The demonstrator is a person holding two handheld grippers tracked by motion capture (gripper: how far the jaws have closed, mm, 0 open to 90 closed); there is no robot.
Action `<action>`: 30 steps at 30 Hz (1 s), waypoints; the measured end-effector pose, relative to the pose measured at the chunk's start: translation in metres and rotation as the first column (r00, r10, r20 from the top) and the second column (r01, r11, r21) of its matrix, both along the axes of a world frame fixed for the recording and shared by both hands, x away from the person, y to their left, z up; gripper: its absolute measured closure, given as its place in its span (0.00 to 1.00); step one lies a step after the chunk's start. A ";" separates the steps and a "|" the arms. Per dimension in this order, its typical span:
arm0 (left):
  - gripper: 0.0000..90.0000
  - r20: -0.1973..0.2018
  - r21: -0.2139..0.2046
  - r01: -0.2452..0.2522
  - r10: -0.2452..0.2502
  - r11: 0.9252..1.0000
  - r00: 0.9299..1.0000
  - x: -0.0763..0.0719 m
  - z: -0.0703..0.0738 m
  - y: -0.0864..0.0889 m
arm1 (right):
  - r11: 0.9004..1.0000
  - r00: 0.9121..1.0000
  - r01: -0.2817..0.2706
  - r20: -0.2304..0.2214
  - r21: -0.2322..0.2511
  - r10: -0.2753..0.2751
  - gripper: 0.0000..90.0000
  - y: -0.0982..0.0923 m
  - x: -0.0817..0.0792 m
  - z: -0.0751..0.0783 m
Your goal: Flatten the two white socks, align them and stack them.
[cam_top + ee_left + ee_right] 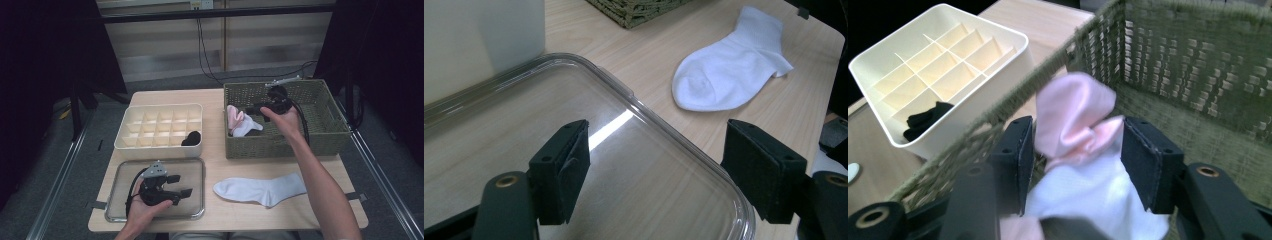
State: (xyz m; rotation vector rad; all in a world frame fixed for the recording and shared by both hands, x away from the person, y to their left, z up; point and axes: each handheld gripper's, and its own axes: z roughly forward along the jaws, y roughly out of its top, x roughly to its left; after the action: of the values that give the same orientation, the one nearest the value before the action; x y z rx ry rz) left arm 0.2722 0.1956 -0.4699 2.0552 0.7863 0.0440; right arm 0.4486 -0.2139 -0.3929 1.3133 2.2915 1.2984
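Observation:
A pink sock (234,117) leans on the left wall inside the green woven basket (280,147), on top of a white sock (247,126). My right gripper (251,109) reaches into the basket from the right. In the right gripper view its jaws (1075,145) stand either side of the pink sock (1073,115) without visibly squeezing it, with the white sock (1088,195) below. My left gripper (181,184) hovers open over the clear plastic tray (120,210) at the front left, nothing between its jaws (656,155).
A cream divider box (150,107) stands at the back left with a rolled black sock (191,138) in a front right cell. A white sock (260,190) lies flat on the wooden table in front of the basket. Dark cables hang behind the table.

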 end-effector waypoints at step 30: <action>0.30 0.010 0.000 0.011 -0.011 1.000 1.000 0.000 0.001 0.001 | 0.979 0.948 -0.013 -0.313 -0.204 -0.053 0.59 0.010 0.050 -0.047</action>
State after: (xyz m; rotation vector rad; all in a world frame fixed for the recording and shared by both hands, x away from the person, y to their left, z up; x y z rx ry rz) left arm 0.2717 0.1971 -0.4687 2.0581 0.7687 0.0479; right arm 0.4990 -0.2040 -0.4398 1.5609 2.5293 0.8651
